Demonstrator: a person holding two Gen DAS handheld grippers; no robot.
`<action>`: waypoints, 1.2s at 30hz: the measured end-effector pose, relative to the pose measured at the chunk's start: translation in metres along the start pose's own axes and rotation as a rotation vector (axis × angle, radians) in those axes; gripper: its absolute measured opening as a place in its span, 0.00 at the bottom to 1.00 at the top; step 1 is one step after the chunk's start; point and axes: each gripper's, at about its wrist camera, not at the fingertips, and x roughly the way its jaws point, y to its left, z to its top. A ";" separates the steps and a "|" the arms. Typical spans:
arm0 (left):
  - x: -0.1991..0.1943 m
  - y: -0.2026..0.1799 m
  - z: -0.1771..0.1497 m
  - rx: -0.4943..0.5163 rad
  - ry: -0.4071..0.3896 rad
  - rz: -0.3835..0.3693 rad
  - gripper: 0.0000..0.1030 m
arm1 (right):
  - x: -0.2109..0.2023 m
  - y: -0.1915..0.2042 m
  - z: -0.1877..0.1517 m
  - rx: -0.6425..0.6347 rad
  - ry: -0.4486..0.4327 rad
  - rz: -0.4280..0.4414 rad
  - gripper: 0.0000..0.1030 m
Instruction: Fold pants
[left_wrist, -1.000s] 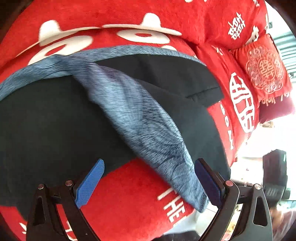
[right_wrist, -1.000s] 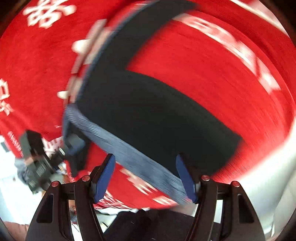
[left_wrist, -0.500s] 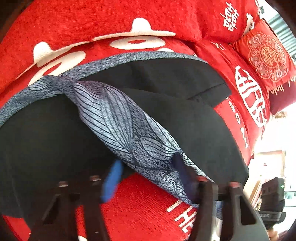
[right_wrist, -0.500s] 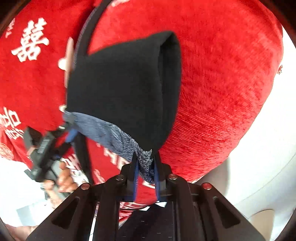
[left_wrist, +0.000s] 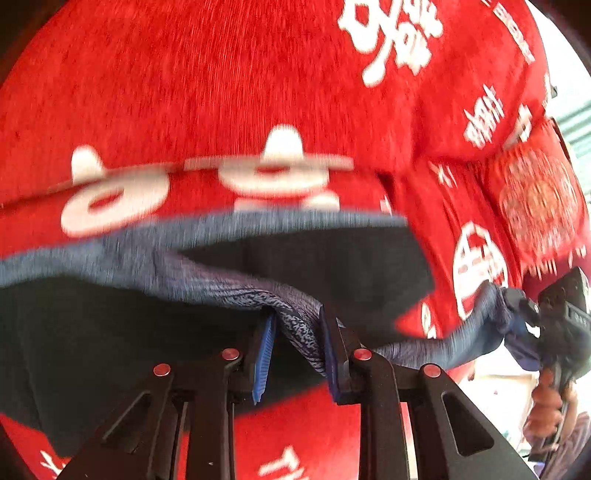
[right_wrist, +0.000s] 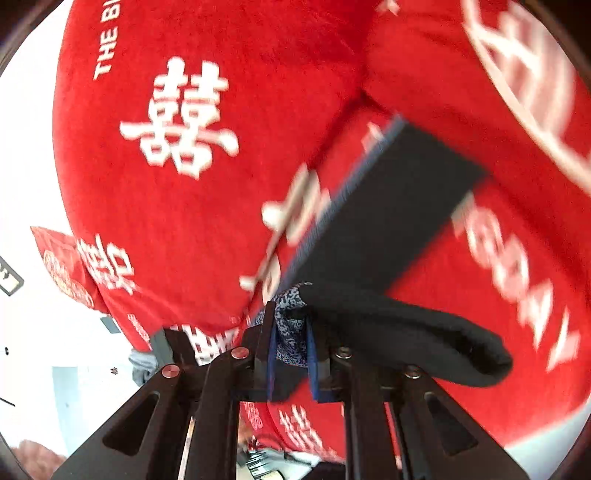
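Note:
Black pants (left_wrist: 92, 332) with a blue-grey patterned band lie on a red sofa. My left gripper (left_wrist: 295, 350) is shut on the patterned band (left_wrist: 295, 314) at the pants' near edge. The band stretches right to the other gripper (left_wrist: 532, 317), which grips its far end. In the right wrist view, my right gripper (right_wrist: 291, 347) is shut on the patterned band (right_wrist: 290, 332), with black cloth (right_wrist: 406, 332) lifted and draped to the right. One pant leg (right_wrist: 388, 206) lies flat on the sofa beyond.
The red sofa cover (left_wrist: 221, 92) has white lettering and characters. A red cushion (left_wrist: 535, 199) stands at the right. A bright floor (right_wrist: 29, 295) lies past the sofa's edge.
My left gripper has shut on the patterned band, which was loose between its open fingers before. My right gripper has kept its hold and swung the pants edge up and over.

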 end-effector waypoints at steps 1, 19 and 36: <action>0.003 -0.003 0.009 -0.009 -0.010 0.013 0.30 | 0.005 -0.002 0.015 -0.003 0.003 -0.009 0.14; 0.023 0.008 0.051 0.007 -0.023 0.356 0.72 | 0.028 -0.020 0.127 -0.050 0.018 -0.292 0.58; 0.055 0.047 -0.017 -0.092 0.095 0.467 0.76 | 0.011 -0.112 0.051 0.195 0.018 -0.300 0.20</action>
